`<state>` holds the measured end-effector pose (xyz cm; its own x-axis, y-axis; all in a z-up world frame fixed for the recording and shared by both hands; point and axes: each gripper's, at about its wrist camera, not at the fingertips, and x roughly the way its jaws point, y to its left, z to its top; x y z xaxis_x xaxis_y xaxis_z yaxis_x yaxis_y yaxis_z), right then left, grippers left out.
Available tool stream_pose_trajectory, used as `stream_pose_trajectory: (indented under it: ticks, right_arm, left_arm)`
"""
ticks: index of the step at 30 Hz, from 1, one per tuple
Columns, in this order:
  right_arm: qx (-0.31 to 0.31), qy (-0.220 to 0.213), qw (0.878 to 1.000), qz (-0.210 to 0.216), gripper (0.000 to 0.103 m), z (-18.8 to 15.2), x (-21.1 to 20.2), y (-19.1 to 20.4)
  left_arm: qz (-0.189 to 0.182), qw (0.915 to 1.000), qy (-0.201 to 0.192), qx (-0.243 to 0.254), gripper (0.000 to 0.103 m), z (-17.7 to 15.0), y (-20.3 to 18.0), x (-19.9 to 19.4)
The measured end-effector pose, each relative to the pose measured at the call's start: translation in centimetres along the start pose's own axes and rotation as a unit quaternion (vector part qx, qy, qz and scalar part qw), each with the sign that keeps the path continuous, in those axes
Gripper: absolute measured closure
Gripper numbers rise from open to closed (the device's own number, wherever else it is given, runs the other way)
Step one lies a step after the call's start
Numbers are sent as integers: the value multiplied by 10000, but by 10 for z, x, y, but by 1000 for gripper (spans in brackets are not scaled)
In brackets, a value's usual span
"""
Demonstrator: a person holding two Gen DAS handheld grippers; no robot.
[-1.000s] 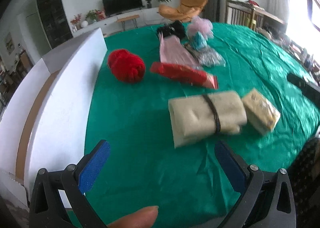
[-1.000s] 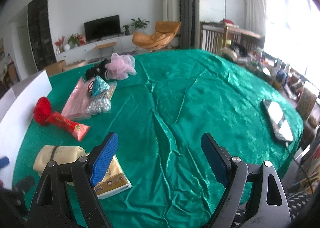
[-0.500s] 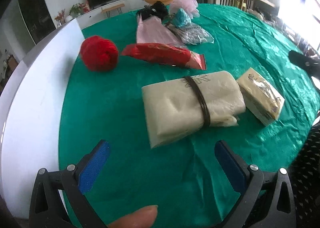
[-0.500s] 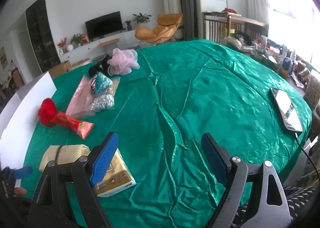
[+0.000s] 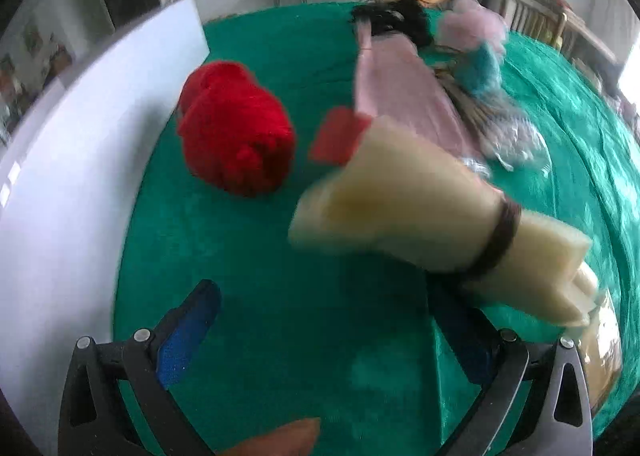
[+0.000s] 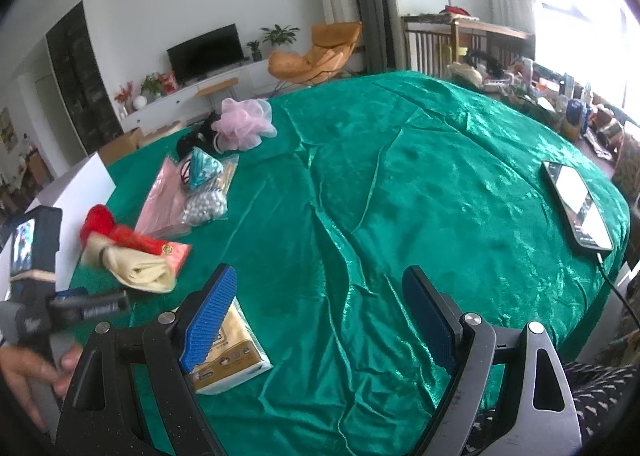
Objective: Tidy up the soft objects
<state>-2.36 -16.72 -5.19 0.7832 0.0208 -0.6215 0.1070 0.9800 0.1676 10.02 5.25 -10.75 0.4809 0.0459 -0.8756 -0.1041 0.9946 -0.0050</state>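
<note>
blurring cream bundle (image 5: 420,207) hides red packet (image 5: 336,135).

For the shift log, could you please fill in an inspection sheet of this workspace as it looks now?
Surface: wrinkled green satin tablecloth; upright white foam board along its left edge.
Job's things: cream cloth roll tied with a dark band, blurred, apparently tilted off the cloth; red yarn ball; pink mesh pouf; pink plastic bag; tissue pack.
Clutter: red packet; bag of pearly beads; black smartphone.
Grippers: left gripper open, beside the roll; right gripper open, empty.
Cables: black lead from the phone.
Surroundings: television, orange lounge chair.
</note>
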Motion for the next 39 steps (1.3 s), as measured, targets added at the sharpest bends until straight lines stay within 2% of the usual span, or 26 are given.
stream_pose_trajectory:
  ticks: [4, 5, 6, 8, 10, 12, 15, 17, 20, 25, 27, 28, 32, 34, 36, 39]
  right_arm:
    - [1, 169, 9997, 152, 16, 0, 5, 0]
    - [23, 427, 9986, 324, 16, 2, 11, 0]
    - [77, 897, 9943, 572, 16, 4, 21, 0]
    - [5, 1712, 9809, 919, 16, 4, 34, 5]
    - [-418, 2177, 9684, 1147, 16, 1, 37, 15]
    - [-1117, 2440, 9534, 1380, 16, -5, 27, 30]
    - [-1740, 2660, 9345, 1604, 16, -16, 12, 43]
    - [-2104, 2756, 9252, 1543, 16, -18, 11, 48]
    - [-2567, 2907, 9157, 1051, 16, -20, 28, 50]
    - [-2908, 3215, 8989, 643, 16, -17, 64, 43]
    - [-2761, 3149, 9048, 769, 16, -6, 78, 42]
    - [-2618, 3035, 9133, 720, 16, 3, 86, 41]
    - [-1661, 2079, 9638, -182, 16, 41, 112, 25]
    - [-840, 1766, 9805, -185, 16, 48, 111, 10]
    - [-337, 1547, 9874, -37, 16, 40, 102, -3]
    - [-228, 1264, 9916, -163, 16, 25, 104, -1]
  left_arm:
    - [-41, 9998, -186, 24, 0, -5, 6, -2]
    - [-57, 9997, -251, 54, 0, -7, 8, -2]
    - [-76, 9994, -336, 87, 0, -9, 8, -2]
    - [-95, 9988, -459, 119, 0, -13, 9, -5]
    - [-98, 9986, -508, 115, 0, -13, 9, -5]
    - [-104, 9984, -544, 111, 0, -14, 10, -4]
    - [-106, 9983, -564, 108, 0, -14, 9, -4]
    - [-104, 9983, -565, 110, 0, -13, 8, -4]
    - [-104, 9983, -566, 110, 0, -13, 8, -4]
    - [-102, 9983, -568, 112, 0, -14, 8, -4]
    - [-101, 9983, -568, 112, 0, -13, 8, -4]
    - [-100, 9983, -568, 113, 0, -14, 8, -4]
    - [-100, 9983, -569, 113, 0, -14, 8, -4]
    - [-100, 9983, -570, 113, 0, -14, 8, -4]
    - [-97, 9983, -571, 115, 0, -14, 8, -4]
    - [-96, 9983, -572, 111, 0, -14, 9, -4]
